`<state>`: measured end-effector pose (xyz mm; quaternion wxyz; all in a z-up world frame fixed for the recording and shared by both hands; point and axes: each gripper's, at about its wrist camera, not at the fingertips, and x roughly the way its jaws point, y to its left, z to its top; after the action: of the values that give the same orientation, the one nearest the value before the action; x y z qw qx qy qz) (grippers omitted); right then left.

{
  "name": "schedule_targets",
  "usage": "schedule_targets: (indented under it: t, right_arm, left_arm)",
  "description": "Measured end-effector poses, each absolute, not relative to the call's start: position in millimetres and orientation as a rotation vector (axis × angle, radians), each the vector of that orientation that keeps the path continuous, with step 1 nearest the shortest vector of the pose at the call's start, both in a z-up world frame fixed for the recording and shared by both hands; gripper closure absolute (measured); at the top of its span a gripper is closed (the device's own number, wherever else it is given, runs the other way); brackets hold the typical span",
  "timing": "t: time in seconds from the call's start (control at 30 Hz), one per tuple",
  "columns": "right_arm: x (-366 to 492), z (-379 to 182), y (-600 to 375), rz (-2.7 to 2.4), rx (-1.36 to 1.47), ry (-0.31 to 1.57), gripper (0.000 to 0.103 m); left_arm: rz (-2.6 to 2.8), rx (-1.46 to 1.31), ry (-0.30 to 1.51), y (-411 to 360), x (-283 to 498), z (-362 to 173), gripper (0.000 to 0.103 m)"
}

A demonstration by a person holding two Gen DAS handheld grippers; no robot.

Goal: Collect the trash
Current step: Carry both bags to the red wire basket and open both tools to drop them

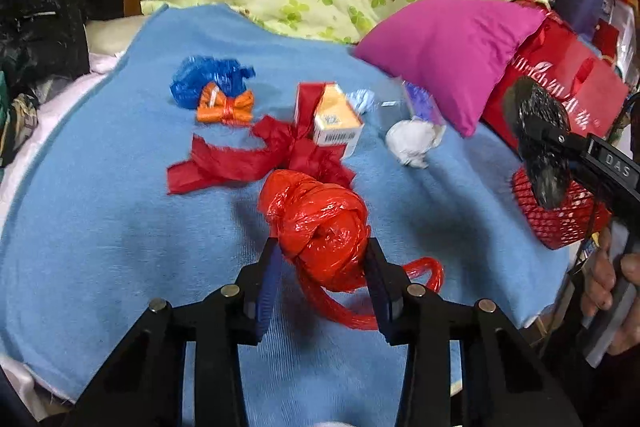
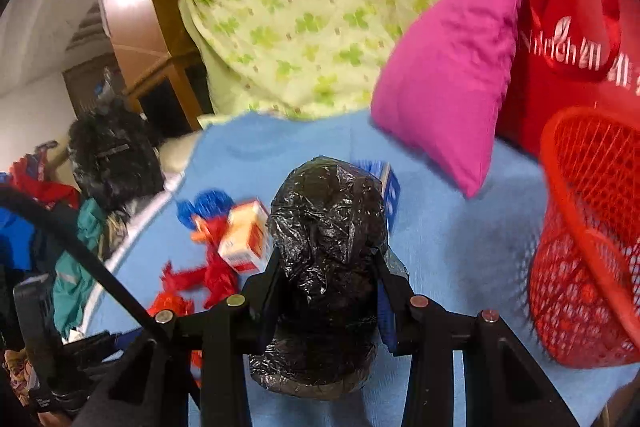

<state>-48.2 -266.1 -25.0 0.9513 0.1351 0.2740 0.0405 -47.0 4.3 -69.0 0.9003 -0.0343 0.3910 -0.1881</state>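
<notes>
Two grippers, each clamping one knotted bag: one red plastic bag (image 1: 320, 223) and one black plastic bag (image 2: 328, 227). On the blue blanket (image 1: 100, 227) lie one blue bag wad (image 1: 204, 77), one orange bow-shaped wrapper (image 1: 226, 105), one red ribbon (image 1: 256, 157), one orange-and-white carton (image 1: 336, 121) and one white paper ball (image 1: 412, 141). One red mesh basket (image 2: 588, 227), one magenta pillow (image 1: 448, 55), one red shopping bag (image 1: 560, 75).

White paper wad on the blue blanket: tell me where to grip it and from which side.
Grip the white paper wad across its rounded middle, coming down from above. It is a crumpled ball with no handle, and the purple packet lies close behind it, so a side approach is cramped.
</notes>
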Motion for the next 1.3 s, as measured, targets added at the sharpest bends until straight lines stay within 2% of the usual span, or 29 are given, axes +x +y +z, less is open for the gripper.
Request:
schedule_targets:
  t: [0.3, 0.6, 0.8, 0.83, 0.87, 0.9, 0.93, 1.07, 1.17, 1.3]
  right_arm:
    - [-107, 16, -314, 0.012, 0.313, 0.316, 0.061]
    - [-167, 24, -416, -0.181, 0.517, 0.158, 0.06]
    - [-185, 7, -467, -0.263, 0.709, 0.163, 0.057]
    - [-186, 5, -474, -0.264, 0.74, 0.167, 0.055]
    - [-186, 3, -479, -0.266, 0.77, 0.17, 0.045]
    - [-187, 1, -484, -0.276, 0.806, 0.167, 0.03]
    - [-191, 0, -489, -0.281, 0.829, 0.158, 0.026]
    - [-194, 2, -492, -0.259, 0.849, 0.136, 0.026]
    - [-192, 12, -480, -0.24, 0.785, 0.117, 0.026]
    - [-187, 29, -442, -0.177, 0.627, 0.083, 0.026]
  left_arm:
    - [-0.5, 0.009, 0.625, -41, -69, 17, 0.06]
    - [-0.747, 0.131, 0.488, -176, -70, 92, 0.058]
    - [-0.849, 0.217, 0.482, -263, -73, 101, 0.054]
    - [-0.873, 0.237, 0.497, -279, -72, 98, 0.048]
    - [-0.883, 0.256, 0.504, -289, -71, 95, 0.043]
    - [-0.874, 0.278, 0.502, -296, -72, 91, 0.032]
    - [-0.862, 0.293, 0.489, -300, -75, 89, 0.029]
    - [-0.838, 0.306, 0.488, -298, -74, 82, 0.029]
    - [-0.799, 0.278, 0.502, -271, -68, 76, 0.029]
    - [-0.669, 0.189, 0.527, -197, -57, 64, 0.028]
